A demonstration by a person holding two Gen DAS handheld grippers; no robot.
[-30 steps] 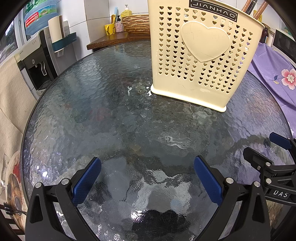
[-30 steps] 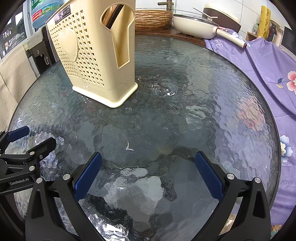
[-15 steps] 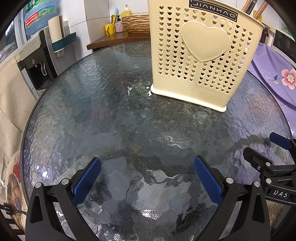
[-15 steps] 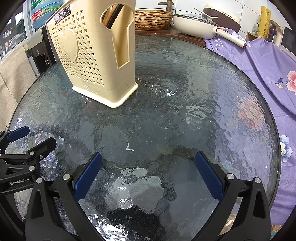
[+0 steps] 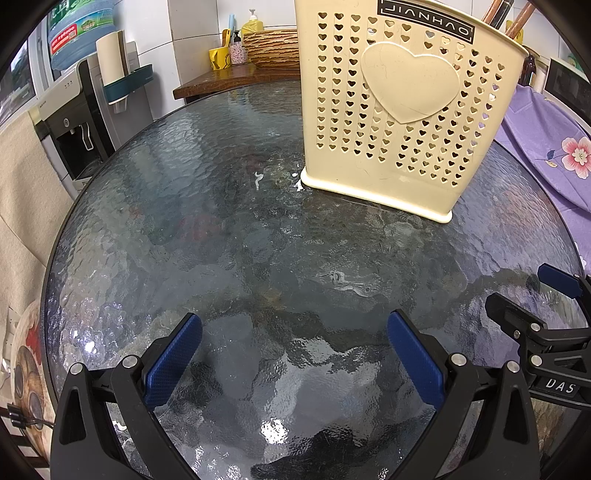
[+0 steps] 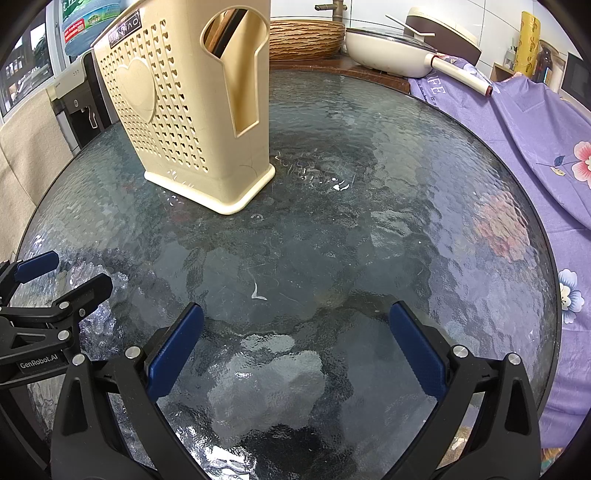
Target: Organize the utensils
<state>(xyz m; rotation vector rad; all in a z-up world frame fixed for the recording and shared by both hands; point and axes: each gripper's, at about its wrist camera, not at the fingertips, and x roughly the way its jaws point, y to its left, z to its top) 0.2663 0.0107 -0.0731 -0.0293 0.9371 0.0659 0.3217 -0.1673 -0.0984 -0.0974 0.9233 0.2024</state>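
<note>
A cream plastic utensil holder (image 5: 402,110) with heart-shaped holes stands upright on the round textured glass table (image 5: 221,229). Brown utensil handles (image 5: 509,14) stick out of its top right corner. In the right wrist view the same holder (image 6: 192,110) shows a keyhole slot in its side with a brown handle (image 6: 221,33) inside. My left gripper (image 5: 293,349) hovers open over bare glass near the table's front, empty. My right gripper (image 6: 295,345) is open and empty too, beside it. Each gripper shows at the edge of the other's view. No loose utensil lies on the table.
A purple flowered cloth (image 6: 517,122) covers the right side, with a white pan (image 6: 391,48) beyond it. A woven basket (image 6: 306,37) sits on the wooden counter behind. A water dispenser (image 5: 77,110) stands at the left past the table rim.
</note>
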